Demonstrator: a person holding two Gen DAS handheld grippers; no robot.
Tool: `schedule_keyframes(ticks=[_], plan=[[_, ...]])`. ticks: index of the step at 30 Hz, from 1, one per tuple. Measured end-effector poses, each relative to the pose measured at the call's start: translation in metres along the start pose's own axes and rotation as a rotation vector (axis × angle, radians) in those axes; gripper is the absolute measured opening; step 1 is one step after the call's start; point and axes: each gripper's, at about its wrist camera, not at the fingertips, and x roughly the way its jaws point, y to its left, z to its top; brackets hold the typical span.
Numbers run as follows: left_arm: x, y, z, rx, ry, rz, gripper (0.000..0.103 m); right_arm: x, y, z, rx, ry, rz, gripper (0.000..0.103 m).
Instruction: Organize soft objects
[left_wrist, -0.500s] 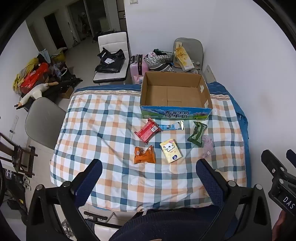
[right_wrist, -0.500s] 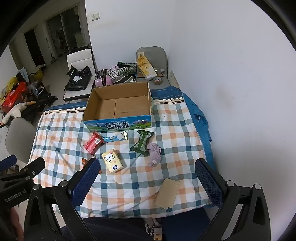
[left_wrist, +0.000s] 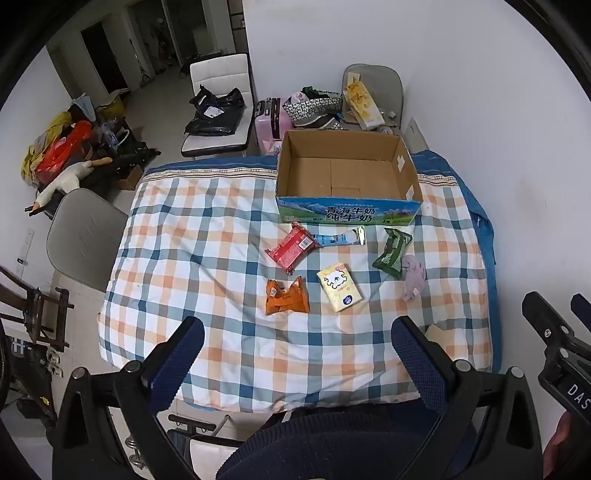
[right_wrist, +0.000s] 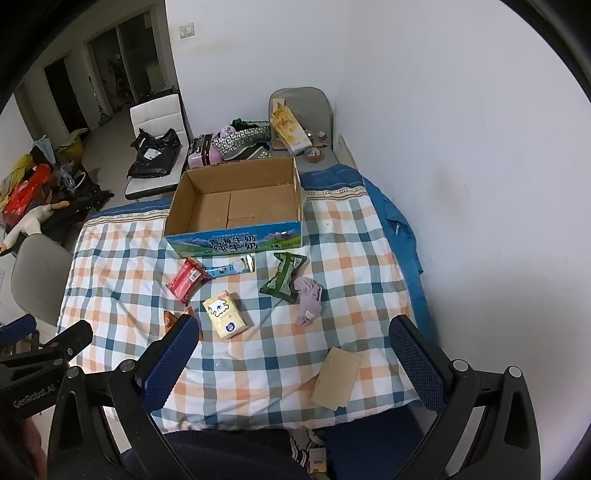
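Observation:
An open, empty cardboard box (left_wrist: 347, 177) (right_wrist: 236, 206) stands at the far side of a checked tablecloth (left_wrist: 207, 236). In front of it lie a red packet (left_wrist: 291, 248), a blue-white tube packet (left_wrist: 341, 238), a green packet (left_wrist: 392, 252), a yellow tissue pack (left_wrist: 339, 286), an orange packet (left_wrist: 286, 297) and a lilac cloth (left_wrist: 413, 275) (right_wrist: 308, 297). A tan paper piece (right_wrist: 336, 376) lies near the front edge. My left gripper (left_wrist: 295, 354) and right gripper (right_wrist: 291, 350) are both open, empty, and held above the table's near edge.
A grey chair (left_wrist: 83, 236) stands left of the table. A white chair with a black bag (left_wrist: 218, 110), a pink suitcase (left_wrist: 269, 122) and a grey chair with bags (left_wrist: 369, 96) stand behind the table. A white wall (right_wrist: 461, 147) runs along the right.

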Motion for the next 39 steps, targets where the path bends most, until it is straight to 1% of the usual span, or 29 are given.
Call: schedule_keyframes(ticks=[2, 6, 9, 25, 39], plan=[[0.001, -0.003, -0.002, 0.007, 0.008, 0.001, 0.103, 0.007, -0.002, -0.007, 0.0, 0.009, -0.003, 0.103], [0.006, -0.006, -0.003, 0.011, 0.03, -0.002, 0.103, 0.008, -0.001, -0.013, 0.0, 0.023, -0.012, 0.103], [0.007, -0.007, -0.005, 0.013, 0.029, -0.001, 0.103, 0.009, -0.007, -0.012, 0.011, 0.025, -0.025, 0.103], [0.007, -0.007, -0.002, 0.012, 0.029, 0.002, 0.103, 0.014, -0.023, -0.009, 0.047, 0.022, -0.026, 0.103], [0.008, -0.009, -0.003, 0.014, 0.025, 0.003, 0.103, 0.011, -0.025, -0.007, 0.05, 0.014, -0.02, 0.103]])
